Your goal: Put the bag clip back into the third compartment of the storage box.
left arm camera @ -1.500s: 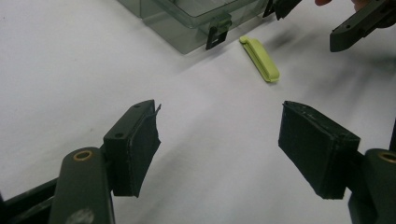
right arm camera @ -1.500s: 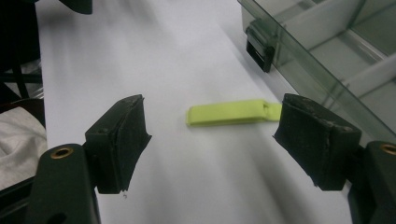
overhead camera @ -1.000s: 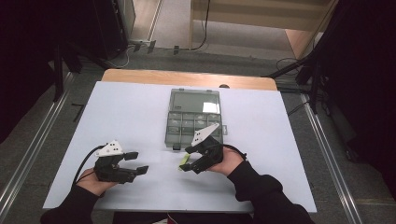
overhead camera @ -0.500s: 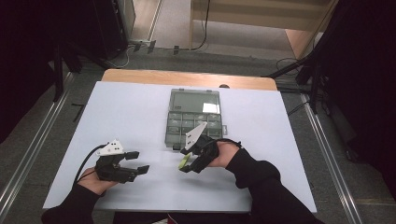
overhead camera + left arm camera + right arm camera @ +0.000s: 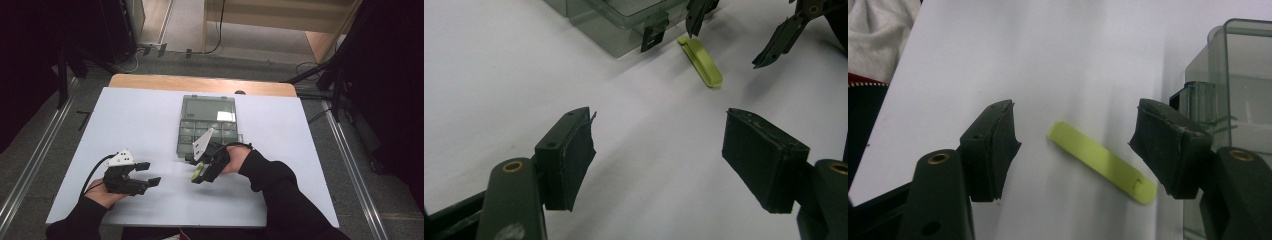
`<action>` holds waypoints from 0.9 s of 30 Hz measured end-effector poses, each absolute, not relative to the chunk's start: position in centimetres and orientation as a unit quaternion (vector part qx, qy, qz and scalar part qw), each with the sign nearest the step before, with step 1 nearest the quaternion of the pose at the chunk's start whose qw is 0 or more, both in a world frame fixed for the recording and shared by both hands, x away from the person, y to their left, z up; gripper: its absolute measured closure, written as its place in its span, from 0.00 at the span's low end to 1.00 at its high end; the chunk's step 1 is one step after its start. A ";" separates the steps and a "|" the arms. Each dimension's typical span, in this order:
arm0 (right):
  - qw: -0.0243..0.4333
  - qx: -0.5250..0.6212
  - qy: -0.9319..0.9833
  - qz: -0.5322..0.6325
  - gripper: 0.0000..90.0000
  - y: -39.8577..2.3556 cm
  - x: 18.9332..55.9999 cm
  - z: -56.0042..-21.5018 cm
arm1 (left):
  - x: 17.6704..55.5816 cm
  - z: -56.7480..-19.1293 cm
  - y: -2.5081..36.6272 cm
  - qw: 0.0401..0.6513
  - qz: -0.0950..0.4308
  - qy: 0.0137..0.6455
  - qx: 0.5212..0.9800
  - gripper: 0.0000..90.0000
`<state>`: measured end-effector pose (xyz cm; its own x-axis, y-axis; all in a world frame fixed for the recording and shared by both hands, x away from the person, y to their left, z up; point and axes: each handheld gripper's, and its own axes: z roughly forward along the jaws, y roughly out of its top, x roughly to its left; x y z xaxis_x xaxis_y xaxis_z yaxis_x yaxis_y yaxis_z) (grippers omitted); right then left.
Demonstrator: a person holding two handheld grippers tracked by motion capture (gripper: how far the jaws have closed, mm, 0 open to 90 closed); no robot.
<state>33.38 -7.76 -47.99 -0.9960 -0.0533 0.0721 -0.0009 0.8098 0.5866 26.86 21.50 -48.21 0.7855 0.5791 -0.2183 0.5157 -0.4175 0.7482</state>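
Covering wooden table [image 5: 150, 81]: white sheet [image 5: 140, 120]; grey floor [image 5: 185, 30].

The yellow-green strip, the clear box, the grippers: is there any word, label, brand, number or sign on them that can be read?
There are none that can be read.
yellow-green strip: plain, one small notch near an end, no letters.
clear compartment box: no label seen; the contents are too small to tell.
left gripper and right gripper: black jaws with no marking.
white table: no print.

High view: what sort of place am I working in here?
Probably a lab recording rig, not a home: a white-topped table on grey carpet, metal floor rails either side, loose cables behind, and a clear compartment box.
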 end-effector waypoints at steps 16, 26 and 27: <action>0.034 0.046 -0.956 -0.288 0.40 -7.3 33.5 -49.3 | 26.9 -48.3 21.5 0.429 0.036 0.324 0.843 0.31; 0.027 0.056 -0.955 -0.289 0.44 -7.3 33.6 -49.7 | 26.9 -48.3 21.5 0.427 0.035 0.323 0.844 0.31; 0.024 0.057 -0.956 -0.286 0.44 -7.3 33.5 -49.7 | 26.8 -48.3 21.5 0.427 0.036 0.323 0.844 0.31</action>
